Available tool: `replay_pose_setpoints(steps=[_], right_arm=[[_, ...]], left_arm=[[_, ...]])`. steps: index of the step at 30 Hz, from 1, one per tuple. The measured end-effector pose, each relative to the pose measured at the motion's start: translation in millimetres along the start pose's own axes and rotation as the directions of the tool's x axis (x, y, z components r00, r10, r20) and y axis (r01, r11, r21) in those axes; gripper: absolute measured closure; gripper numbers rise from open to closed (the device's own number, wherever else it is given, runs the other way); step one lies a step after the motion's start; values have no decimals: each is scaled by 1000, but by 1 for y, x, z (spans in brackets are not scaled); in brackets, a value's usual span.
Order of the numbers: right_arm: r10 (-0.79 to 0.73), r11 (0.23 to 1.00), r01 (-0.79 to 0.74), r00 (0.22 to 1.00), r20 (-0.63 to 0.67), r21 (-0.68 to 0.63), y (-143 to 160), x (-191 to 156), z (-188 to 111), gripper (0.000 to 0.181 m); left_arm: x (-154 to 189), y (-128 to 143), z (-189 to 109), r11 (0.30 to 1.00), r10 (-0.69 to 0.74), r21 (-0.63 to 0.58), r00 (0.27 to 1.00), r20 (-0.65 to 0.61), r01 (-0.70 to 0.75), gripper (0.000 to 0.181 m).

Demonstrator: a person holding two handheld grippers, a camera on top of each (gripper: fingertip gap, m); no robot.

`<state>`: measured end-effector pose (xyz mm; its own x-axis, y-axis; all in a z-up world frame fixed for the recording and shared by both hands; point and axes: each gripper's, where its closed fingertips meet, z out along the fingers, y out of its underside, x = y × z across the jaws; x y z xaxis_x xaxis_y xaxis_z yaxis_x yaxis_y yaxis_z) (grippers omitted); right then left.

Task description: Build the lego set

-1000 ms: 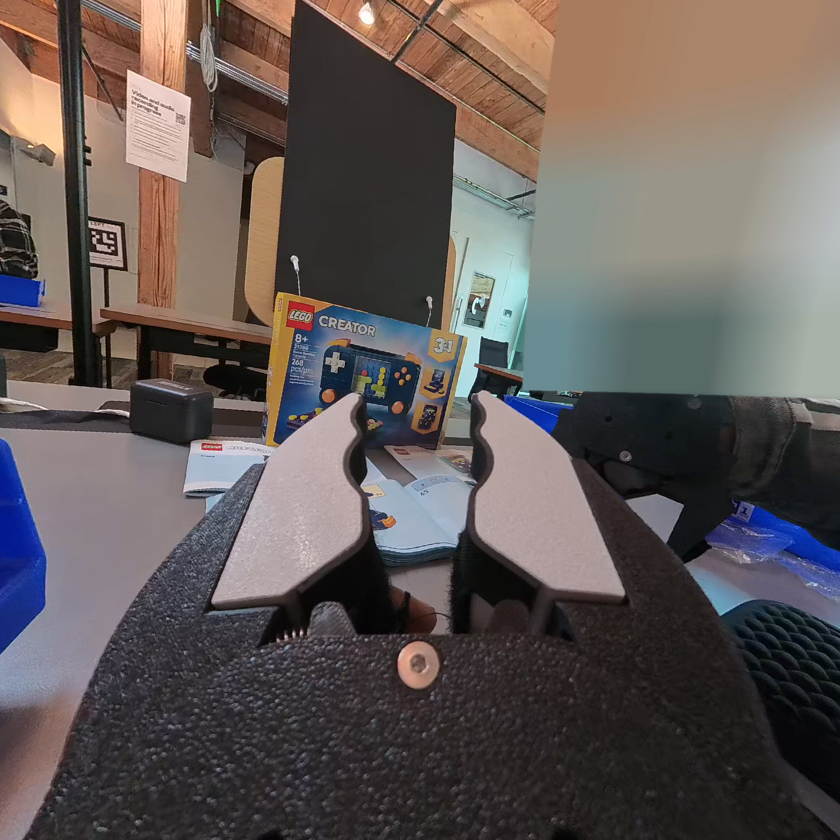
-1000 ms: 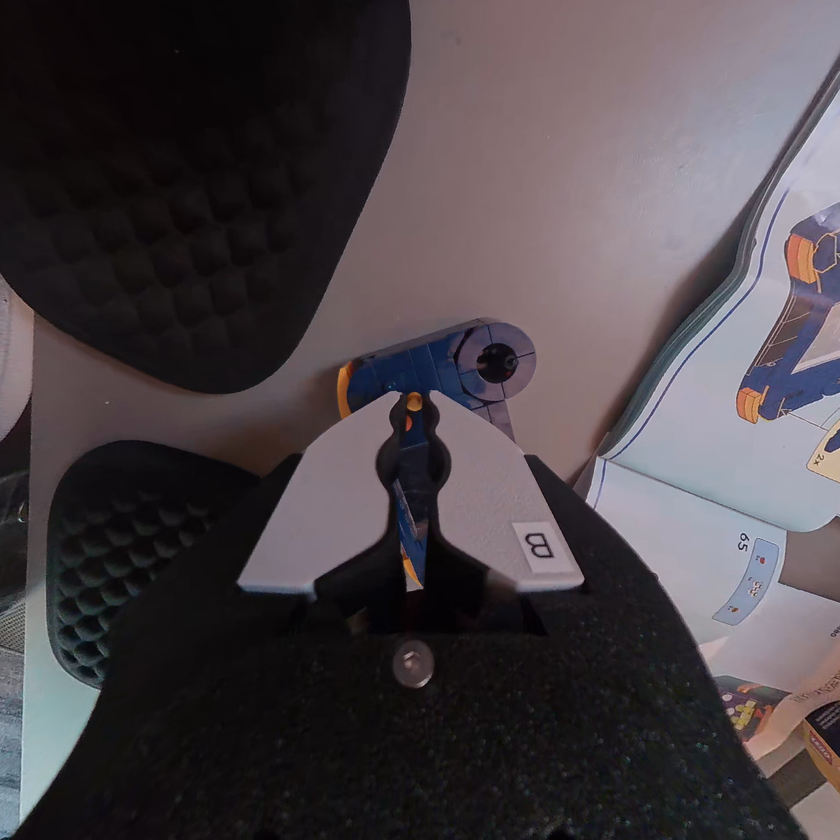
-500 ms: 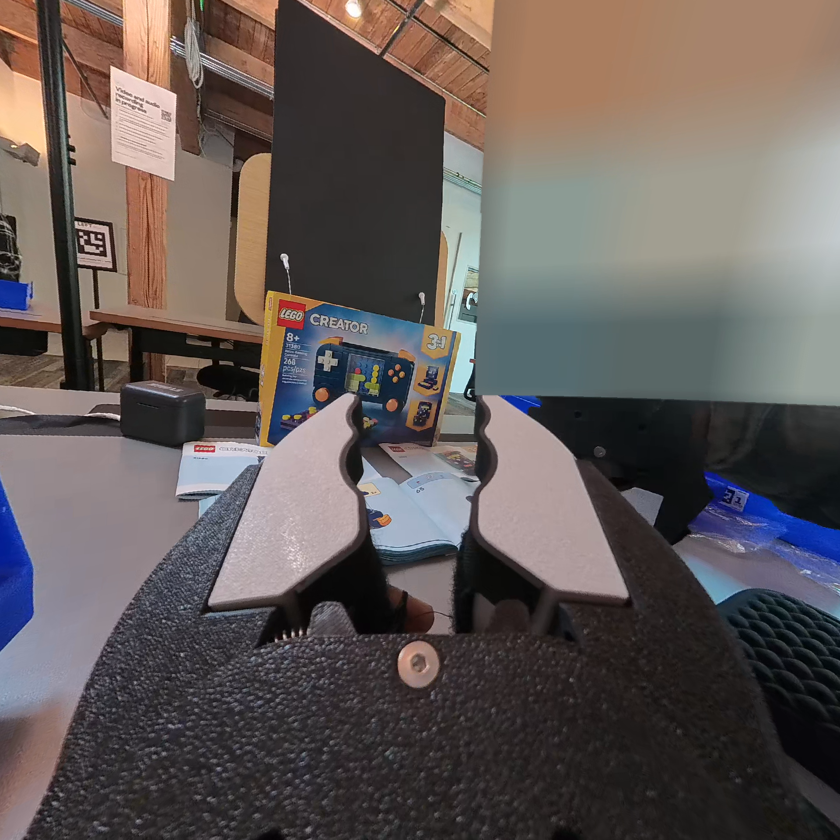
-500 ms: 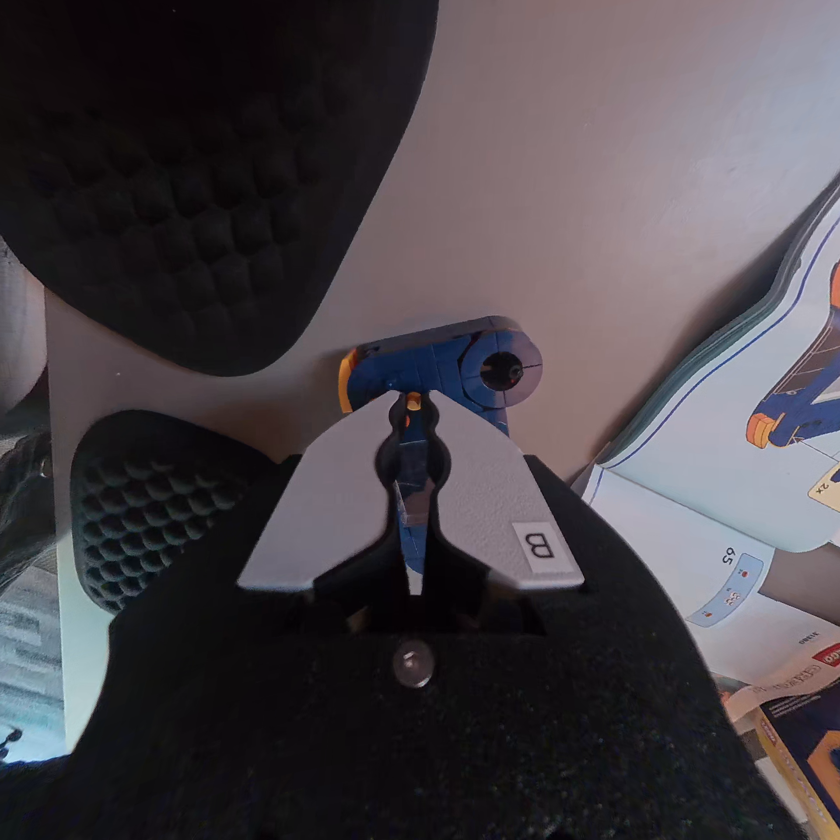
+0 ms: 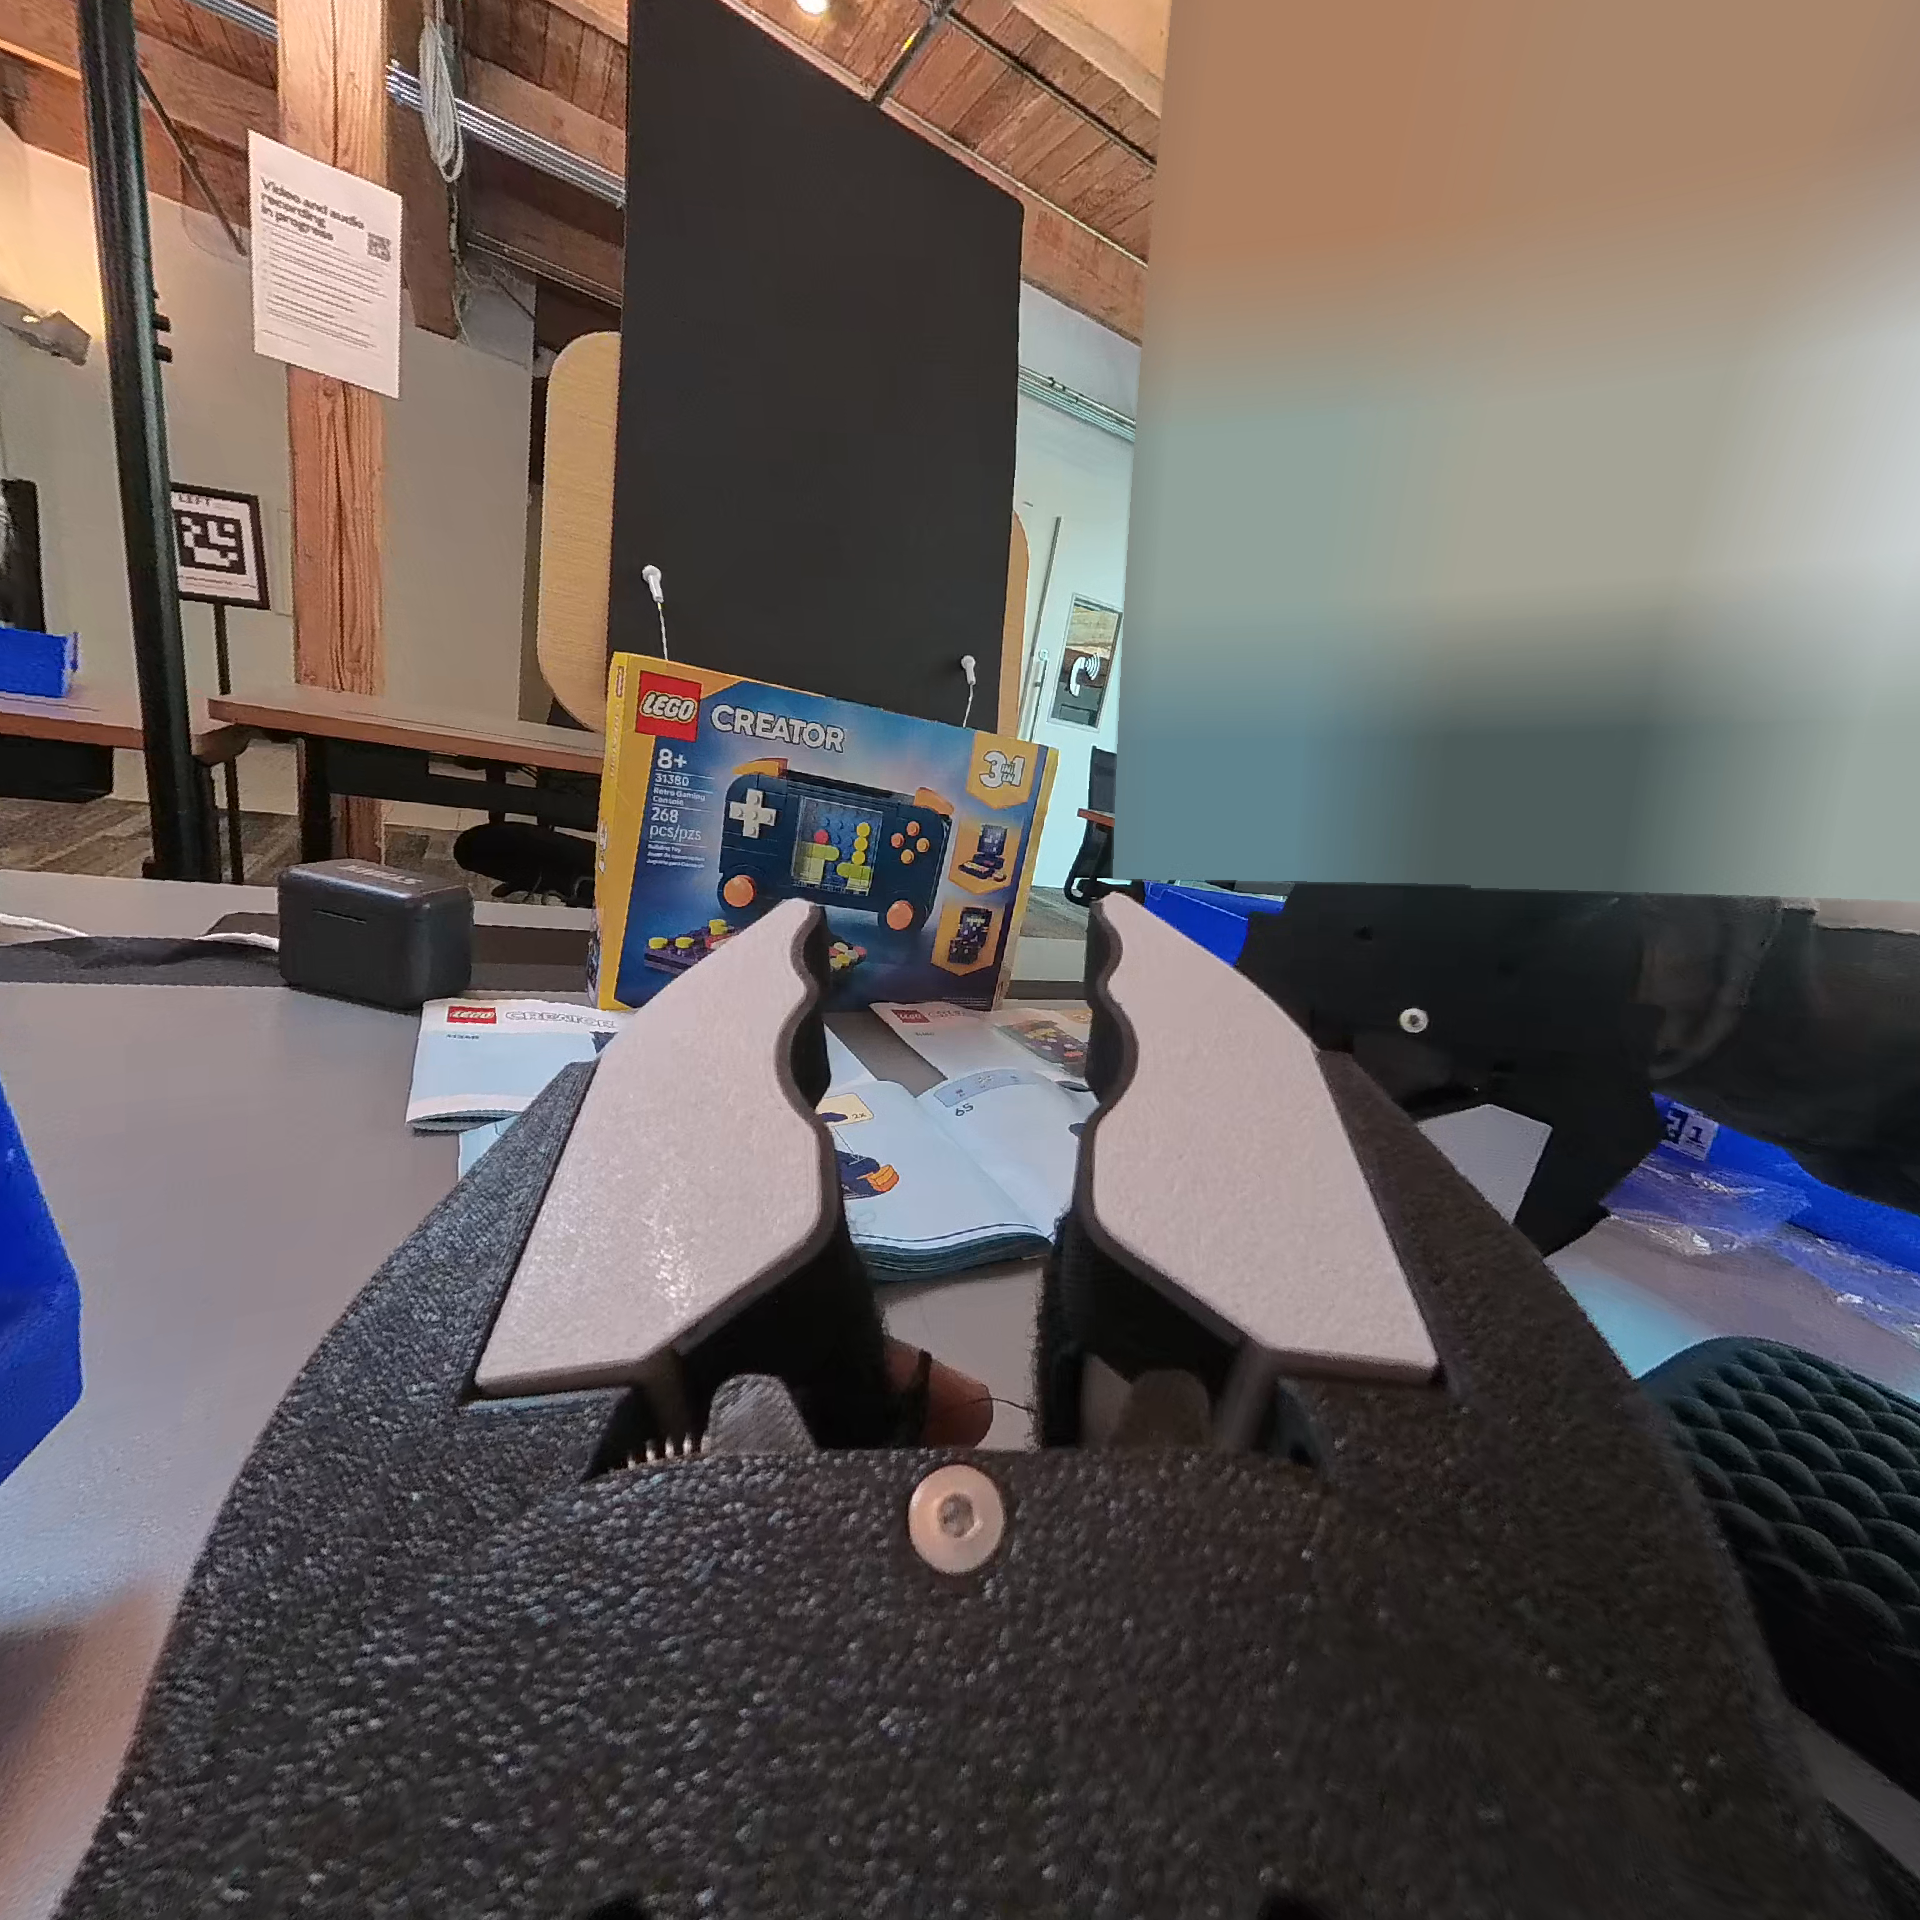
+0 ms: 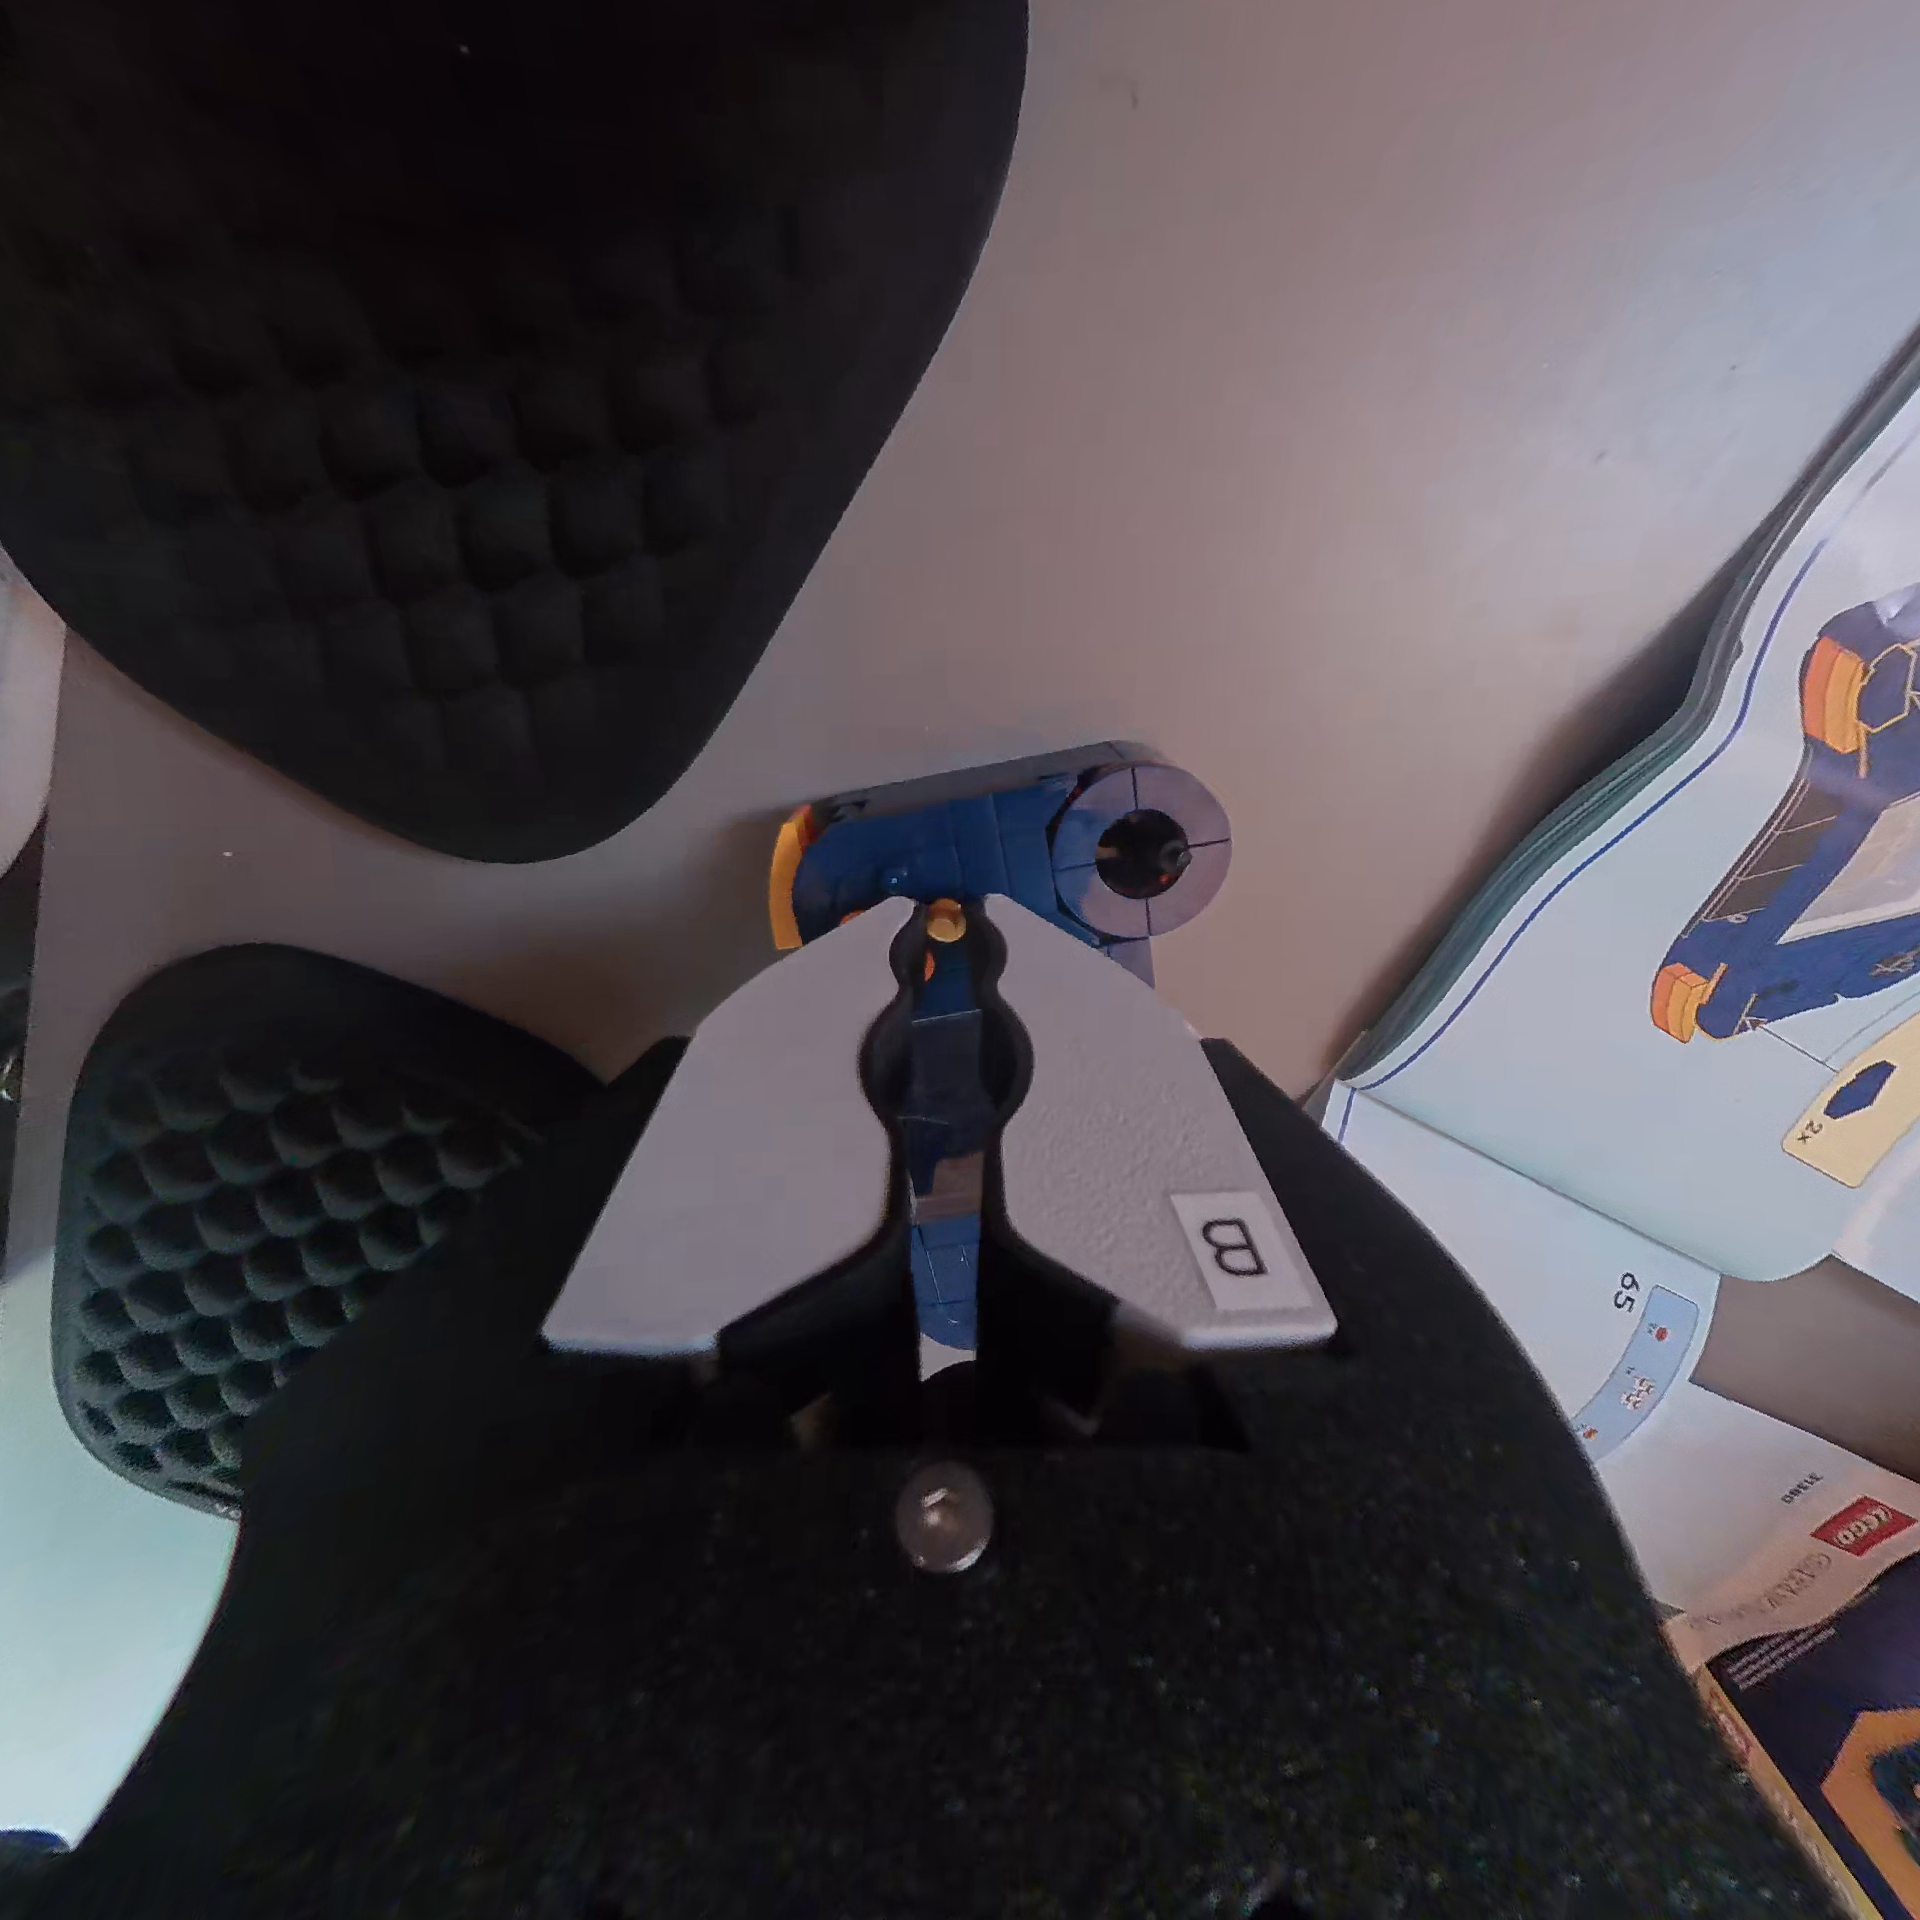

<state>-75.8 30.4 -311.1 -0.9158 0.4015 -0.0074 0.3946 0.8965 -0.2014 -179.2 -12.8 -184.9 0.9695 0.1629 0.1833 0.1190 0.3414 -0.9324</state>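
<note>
My right gripper (image 6: 948,920) is shut on a dark blue lego model (image 6: 935,847) with orange trim and a round grey-blue end (image 6: 1143,854). A small orange stud sits between the fingertips. The model is low over the grey table (image 6: 1351,364). My left gripper (image 5: 951,935) is open and empty, held above the table and facing the lego box (image 5: 821,831). The open instruction booklet (image 5: 966,1174) lies behind its fingers and shows at the right in the right wrist view (image 6: 1662,935). The right gripper's dark body (image 5: 1455,1039) shows at the right of the left wrist view.
Two black dimpled pads (image 6: 416,364) (image 6: 260,1195) lie left of the model. A blue bin (image 5: 31,1299) is at the left edge, a small black box (image 5: 374,935) is at the back left, and clear plastic bags (image 5: 1714,1205) are at the right. About 15 centimeters separates my left fingertips from my right.
Both views have shifted slightly. My right gripper stays shut on the blue model, which has turned a little. My left gripper stays open.
</note>
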Motion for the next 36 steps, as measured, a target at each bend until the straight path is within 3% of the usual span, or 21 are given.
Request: replay_pose_setpoints(steps=[6, 36], right_arm=[[19, 998, -19, 1000, 3, 53, -2, 1, -4, 173], [13, 998, -14, 1000, 14, 69, -3, 1, 0, 169]], left_arm=[[0, 1, 0, 1000, 2, -7, 1000, -1, -2, 135], [2, 4, 0, 1000, -3, -24, 1000, -9, 2, 135]])
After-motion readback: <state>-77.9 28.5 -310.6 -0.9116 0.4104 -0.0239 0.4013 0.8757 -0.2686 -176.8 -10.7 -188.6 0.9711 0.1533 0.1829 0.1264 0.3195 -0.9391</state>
